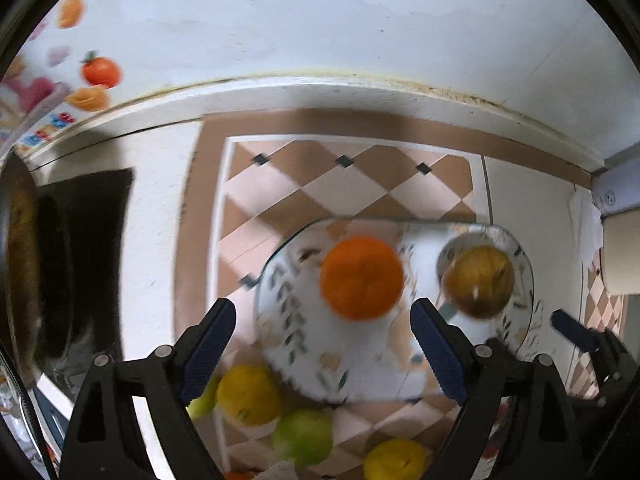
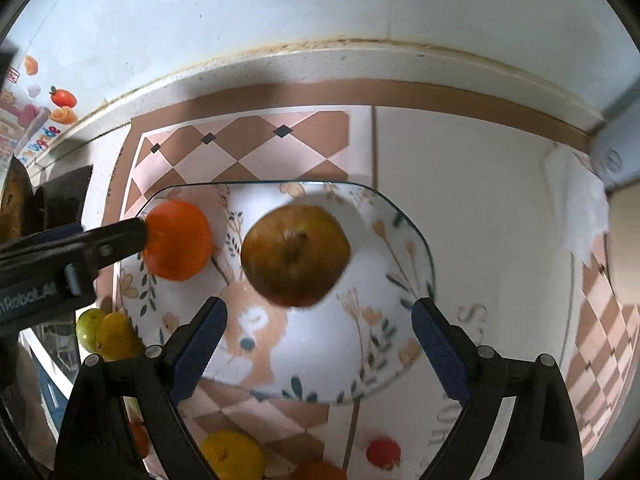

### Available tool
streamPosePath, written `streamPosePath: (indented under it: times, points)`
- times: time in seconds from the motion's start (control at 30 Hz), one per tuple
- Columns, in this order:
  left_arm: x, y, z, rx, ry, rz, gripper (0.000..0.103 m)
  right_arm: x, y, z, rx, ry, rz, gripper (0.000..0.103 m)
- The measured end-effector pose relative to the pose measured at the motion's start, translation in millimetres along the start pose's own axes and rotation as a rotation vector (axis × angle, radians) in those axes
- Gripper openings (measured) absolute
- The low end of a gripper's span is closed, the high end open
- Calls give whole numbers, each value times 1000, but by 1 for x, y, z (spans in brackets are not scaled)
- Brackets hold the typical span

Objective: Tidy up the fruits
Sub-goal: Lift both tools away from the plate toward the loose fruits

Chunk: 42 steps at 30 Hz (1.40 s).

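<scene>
**Both grippers hover over the plate**

Left black two-finger gripper (image 1: 322, 350) hangs wide open above the round orange tangerine (image 1: 361, 277), holding nothing; right black gripper (image 2: 320, 346) is equally spread and empty over the brownish-yellow apple (image 2: 295, 255). Both fruits sit apart on the one floral glass plate (image 2: 404, 344), which rests on the checkered tile counter (image 2: 248, 148). Judging by this, loading is midway; next comes a reach back for loose fruit. Off-plate I count two yellow (image 1: 248, 394), two green (image 1: 303, 437), one small red (image 2: 383, 453).
</scene>
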<state>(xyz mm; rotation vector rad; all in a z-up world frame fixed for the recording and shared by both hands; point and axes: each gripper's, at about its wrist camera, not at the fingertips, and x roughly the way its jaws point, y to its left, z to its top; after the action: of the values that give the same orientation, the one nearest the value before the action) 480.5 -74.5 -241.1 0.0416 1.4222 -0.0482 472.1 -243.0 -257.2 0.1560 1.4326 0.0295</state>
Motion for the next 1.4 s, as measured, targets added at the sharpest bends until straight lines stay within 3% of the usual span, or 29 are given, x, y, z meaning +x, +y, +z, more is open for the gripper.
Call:
streamPosePath:
  times: [0.3,0.53,1.13,1.4]
  points:
    - [-57,42,-52,-28,-119,1,89,-59,0,-56,34,-78,-23,95]
    - [-97,50,-93,-14,-224,29,89,-109,19,-100,7,-169,-40,96]
    - [-187,33,-187,42,-440,-9,89,-220,25,-200,22,-358,-7,95]
    - [-200,28,-205,40,-460,-58,89,-256,24,-221,35,-440,-20,95]
